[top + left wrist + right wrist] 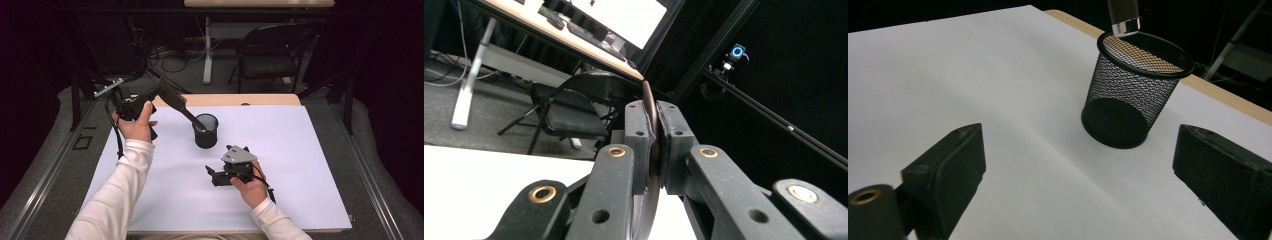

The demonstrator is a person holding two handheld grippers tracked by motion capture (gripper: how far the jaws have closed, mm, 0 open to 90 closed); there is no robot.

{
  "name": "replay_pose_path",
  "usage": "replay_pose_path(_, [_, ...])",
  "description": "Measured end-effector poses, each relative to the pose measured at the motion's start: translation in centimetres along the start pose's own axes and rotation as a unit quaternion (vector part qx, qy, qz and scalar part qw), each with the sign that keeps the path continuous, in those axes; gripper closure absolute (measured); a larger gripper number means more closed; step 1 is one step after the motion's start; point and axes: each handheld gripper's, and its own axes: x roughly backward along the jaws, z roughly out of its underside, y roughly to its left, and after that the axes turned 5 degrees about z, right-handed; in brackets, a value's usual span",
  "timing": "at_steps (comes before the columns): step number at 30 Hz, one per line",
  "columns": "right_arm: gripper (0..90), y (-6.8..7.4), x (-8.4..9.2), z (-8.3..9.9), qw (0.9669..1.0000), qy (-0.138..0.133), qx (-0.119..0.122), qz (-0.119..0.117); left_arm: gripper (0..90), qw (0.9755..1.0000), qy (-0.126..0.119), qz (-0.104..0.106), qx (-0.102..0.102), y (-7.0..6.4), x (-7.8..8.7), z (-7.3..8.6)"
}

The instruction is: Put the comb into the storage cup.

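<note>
One table (300, 200) carries all of it, its white top bare except for the black mesh cup (205, 130) standing upright near the middle, a little toward the far edge. I read the step in hand as getting a long dark tool into that cup. From the high view the tool (176, 101) looks like a flat brush or comb on a slim handle, though I cannot tell which; it slants down from the upper left, and its lower tip sits at the cup's mouth, at or just inside the rim.

My left gripper (131, 107) is clenched on the broad upper end of the tool; in the left gripper view both pads press on its thin dark edge (650, 107). My right gripper (216, 176) rests low on the table, just beside the cup on the near side, and its jaws stand wide apart with nothing between them. In the right gripper view the cup (1133, 97) stands ahead between the jaws, untouched, and the tool's pale tip (1124, 22) hangs over the far rim.

As I judge it, the next move calls for tipping the tool more upright, sinking the tip deeper, then letting go. A light cup may tip, so the right gripper could steady it.
</note>
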Motion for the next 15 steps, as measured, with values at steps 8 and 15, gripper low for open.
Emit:
replay_pose_path(8, [0.0,-0.2,-0.1,0.0,1.0000,0.005,-0.007,0.000,84.9,0.9999,-0.002,-0.008,-0.007,-0.3,-0.5,-0.7])
replay_pose_path(15, [0.0,-0.7,-0.1,0.0,0.9997,0.011,-0.021,-0.001,84.9,0.9998,-0.004,-0.013,-0.016,-0.6,-1.1,-1.0])
